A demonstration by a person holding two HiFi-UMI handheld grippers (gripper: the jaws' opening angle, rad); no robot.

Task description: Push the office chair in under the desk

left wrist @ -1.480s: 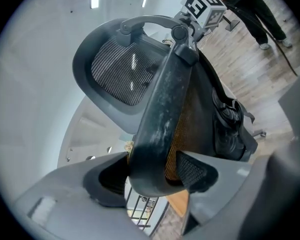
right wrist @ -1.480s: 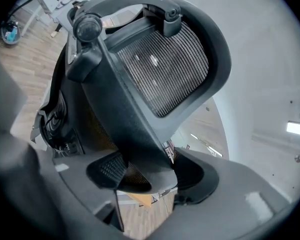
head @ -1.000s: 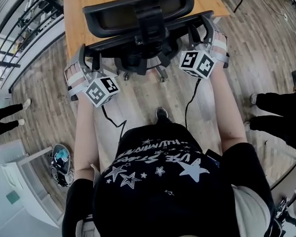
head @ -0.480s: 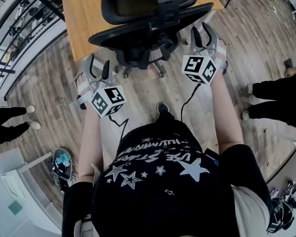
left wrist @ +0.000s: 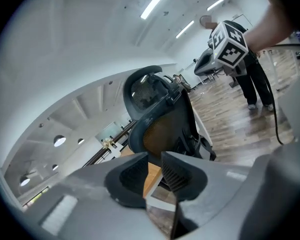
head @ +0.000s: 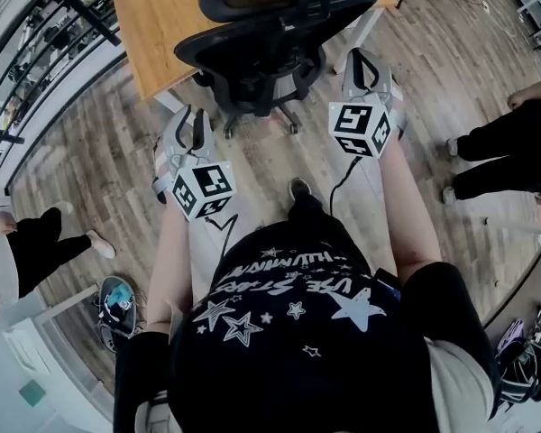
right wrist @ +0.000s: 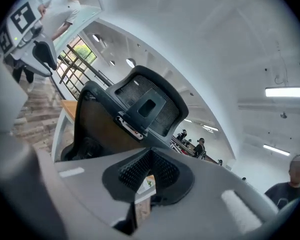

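Note:
The black office chair point(head: 279, 25) stands at the top of the head view, its seat tucked under the wooden desk point(head: 162, 25) and its backrest facing me. Both grippers hang in the air short of it, touching nothing. My left gripper point(head: 191, 120) is below the chair's left side; its jaws have just been closing and keep a narrow gap with nothing in it. My right gripper point(head: 364, 64) is beside the chair's right side with its pads together. The left gripper view shows the chair point(left wrist: 162, 119) beyond the left gripper point(left wrist: 155, 164). The right gripper view shows the chair point(right wrist: 140, 109) beyond the right gripper point(right wrist: 149, 171).
Bystanders' dark-trousered legs stand at the right point(head: 496, 161) and at the left point(head: 45, 242) on the wood floor. My own shoe point(head: 298, 190) is just behind the chair base. A small round object point(head: 115, 296) and a white cabinet point(head: 36, 359) sit at the lower left.
Both grippers have come away from the chair's back and drawn toward me, each rolling. The chair now sits farther under the desk, higher in the head view.

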